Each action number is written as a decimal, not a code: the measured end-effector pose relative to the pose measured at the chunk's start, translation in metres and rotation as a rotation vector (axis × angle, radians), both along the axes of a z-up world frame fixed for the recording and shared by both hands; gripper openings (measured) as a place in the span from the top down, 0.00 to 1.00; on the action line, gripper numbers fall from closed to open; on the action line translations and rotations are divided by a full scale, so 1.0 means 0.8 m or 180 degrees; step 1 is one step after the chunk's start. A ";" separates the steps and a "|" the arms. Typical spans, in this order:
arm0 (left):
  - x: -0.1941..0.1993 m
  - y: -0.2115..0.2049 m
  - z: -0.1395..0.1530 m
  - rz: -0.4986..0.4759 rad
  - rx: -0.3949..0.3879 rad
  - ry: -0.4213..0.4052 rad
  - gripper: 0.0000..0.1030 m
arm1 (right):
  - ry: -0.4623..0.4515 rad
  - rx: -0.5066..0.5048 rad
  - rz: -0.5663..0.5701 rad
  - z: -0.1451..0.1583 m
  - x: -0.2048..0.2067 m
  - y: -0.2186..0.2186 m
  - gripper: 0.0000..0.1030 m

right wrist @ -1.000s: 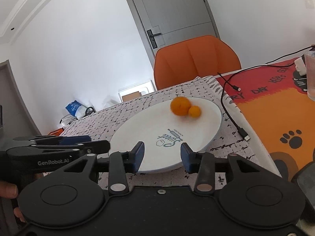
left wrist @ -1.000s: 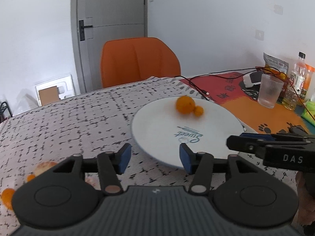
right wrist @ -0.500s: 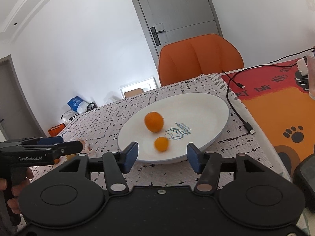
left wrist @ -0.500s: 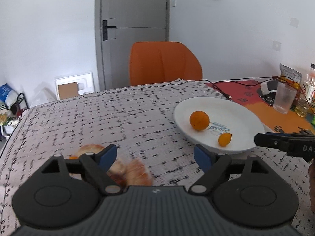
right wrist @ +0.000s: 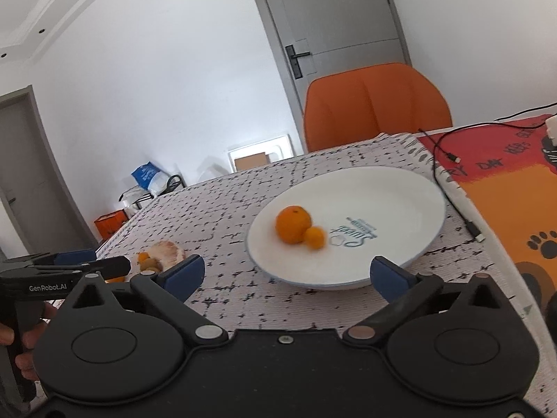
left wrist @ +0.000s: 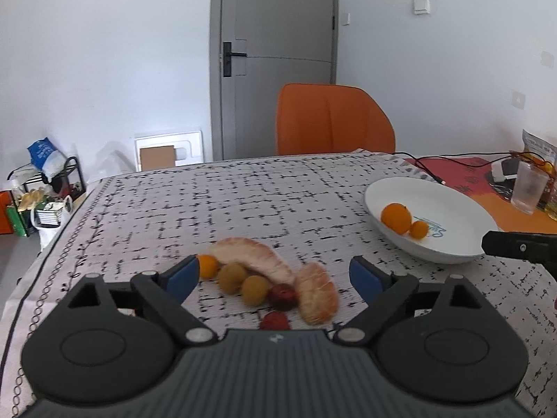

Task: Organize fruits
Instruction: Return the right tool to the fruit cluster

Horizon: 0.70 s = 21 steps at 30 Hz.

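A white plate (right wrist: pixel 400 195) holds an orange (right wrist: pixel 293 224) with a small kumquat (right wrist: pixel 315 237) touching it. My right gripper (right wrist: pixel 287 275) hovers at the plate's near rim, its jaws opening with nothing between them. Left of the plate (left wrist: pixel 449 205), a fruit pile lies on the cloth: two pomelo segments (left wrist: pixel 257 256), yellow-green fruits (left wrist: pixel 256 289), red dates (left wrist: pixel 282 294) and a kumquat (left wrist: pixel 208 265). My left gripper (left wrist: pixel 273 277) straddles this pile from above. Its jaws are opening and press on nothing.
An orange chair (left wrist: pixel 334 120) stands behind the table's far edge. A red and orange mat (right wrist: pixel 515 181) with a black cable (right wrist: pixel 442 170) lies right of the plate. A clear cup (left wrist: pixel 529 188) and snack bags stand at the far right.
My left gripper swung left from the plate to the fruit pile. Both grippers opened wider. The orange and kumquat rolled across the plate towards its left side.
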<state>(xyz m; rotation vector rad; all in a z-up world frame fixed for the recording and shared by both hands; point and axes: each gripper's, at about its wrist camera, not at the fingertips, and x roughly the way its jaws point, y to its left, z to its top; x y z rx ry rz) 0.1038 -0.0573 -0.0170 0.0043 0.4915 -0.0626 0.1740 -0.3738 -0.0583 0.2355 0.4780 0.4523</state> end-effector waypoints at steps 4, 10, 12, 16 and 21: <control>-0.004 0.008 -0.004 0.0059 0.0008 0.0017 0.10 | -0.0001 -0.0022 0.0066 0.003 -0.002 0.012 0.00; -0.005 0.015 -0.015 0.0047 -0.0007 0.0132 0.10 | -0.0026 -0.0061 0.0161 0.007 -0.007 0.029 0.00; -0.007 0.017 -0.019 0.0043 -0.0035 0.0151 0.10 | -0.0025 -0.0084 0.0191 0.007 -0.007 0.034 0.00; -0.009 0.022 -0.024 0.0066 -0.0094 0.0157 0.12 | -0.0001 -0.0109 0.0263 0.005 -0.006 0.045 0.00; -0.007 0.026 -0.030 0.0061 -0.0185 0.0152 0.22 | -0.0022 -0.0174 0.0328 0.003 -0.006 0.059 0.01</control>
